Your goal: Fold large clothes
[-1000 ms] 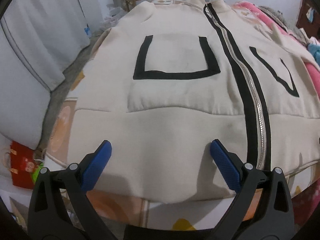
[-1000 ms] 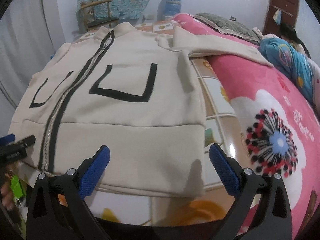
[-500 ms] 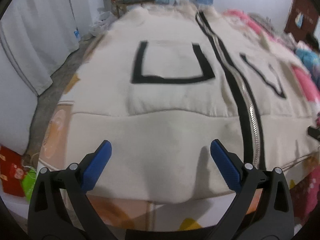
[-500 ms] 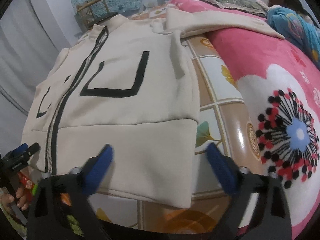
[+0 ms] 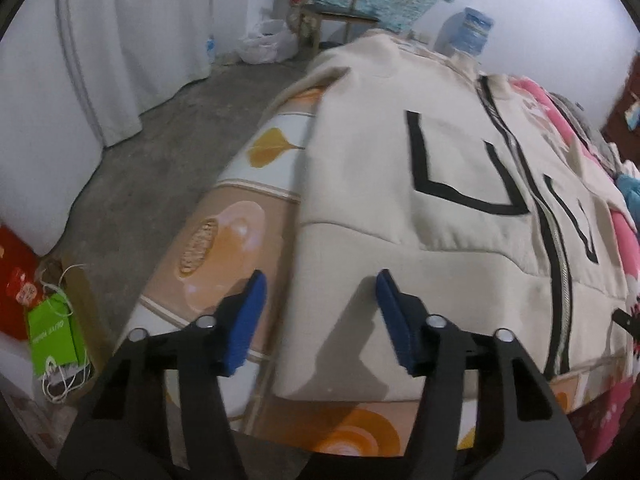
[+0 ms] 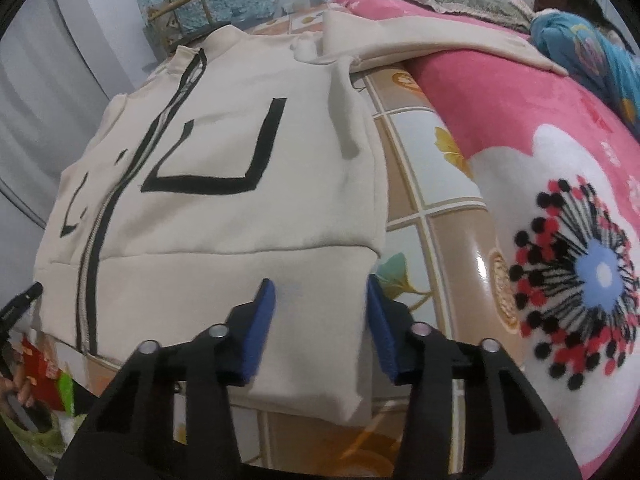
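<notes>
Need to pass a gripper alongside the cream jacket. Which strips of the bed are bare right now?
Two bare strips of patterned mattress: one between the jacket and the bed's floor-side edge, another between the jacket and the pink blanket. That strip is blocked at its far end, where the jacket's sleeve lies across onto the blanket.

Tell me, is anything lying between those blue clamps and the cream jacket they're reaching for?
Nothing visible. The left gripper straddles the jacket at its left hem edge, and the right gripper straddles the right hem corner. Both are open, with only bare fabric and mattress cover beneath.
</notes>
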The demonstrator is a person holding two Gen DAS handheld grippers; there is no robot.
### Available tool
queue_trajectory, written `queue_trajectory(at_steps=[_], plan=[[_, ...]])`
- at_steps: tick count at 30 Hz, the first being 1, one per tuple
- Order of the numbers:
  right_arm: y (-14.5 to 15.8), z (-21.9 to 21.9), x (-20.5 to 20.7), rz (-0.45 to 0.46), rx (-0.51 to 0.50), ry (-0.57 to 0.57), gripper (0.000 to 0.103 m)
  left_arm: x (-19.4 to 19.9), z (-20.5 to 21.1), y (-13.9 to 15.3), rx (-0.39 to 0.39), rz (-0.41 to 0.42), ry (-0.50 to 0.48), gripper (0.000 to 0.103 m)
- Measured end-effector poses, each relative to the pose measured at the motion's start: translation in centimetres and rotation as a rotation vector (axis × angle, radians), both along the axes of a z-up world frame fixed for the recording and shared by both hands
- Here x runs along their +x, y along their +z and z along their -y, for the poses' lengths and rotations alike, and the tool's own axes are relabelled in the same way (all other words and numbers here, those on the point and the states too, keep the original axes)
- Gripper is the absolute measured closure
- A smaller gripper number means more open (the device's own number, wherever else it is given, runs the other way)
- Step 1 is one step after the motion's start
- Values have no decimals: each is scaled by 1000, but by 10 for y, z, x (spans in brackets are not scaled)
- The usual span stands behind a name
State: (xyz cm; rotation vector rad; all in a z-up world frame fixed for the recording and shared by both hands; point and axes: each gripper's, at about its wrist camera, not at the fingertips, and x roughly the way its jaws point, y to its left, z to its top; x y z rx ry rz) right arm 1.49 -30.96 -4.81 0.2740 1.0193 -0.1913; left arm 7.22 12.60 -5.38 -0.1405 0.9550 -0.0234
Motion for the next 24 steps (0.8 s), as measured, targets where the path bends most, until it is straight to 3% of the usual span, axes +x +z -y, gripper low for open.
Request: queue_trajectory(at_steps=[2, 5, 6, 14, 19, 24], plan=[[-1, 0, -1, -4, -20, -2, 71, -1, 3, -1, 26, 12, -5, 55], [-3, -2, 3, 10, -58, 10, 87, 2, 10, 1, 51, 32, -19, 77], [0, -3, 4, 9, -66, 13, 92, 3, 15, 4, 80, 35, -23, 91], [32, -6, -18, 65, -67, 29, 95, -25, 16, 43, 113, 137, -85, 98], [47, -9, -46, 67, -74, 38, 97, -53, 11, 55, 111, 133, -120, 98], [48, -10, -82, 32, -45, 29, 97, -82, 3, 51, 129, 70, -121, 98]])
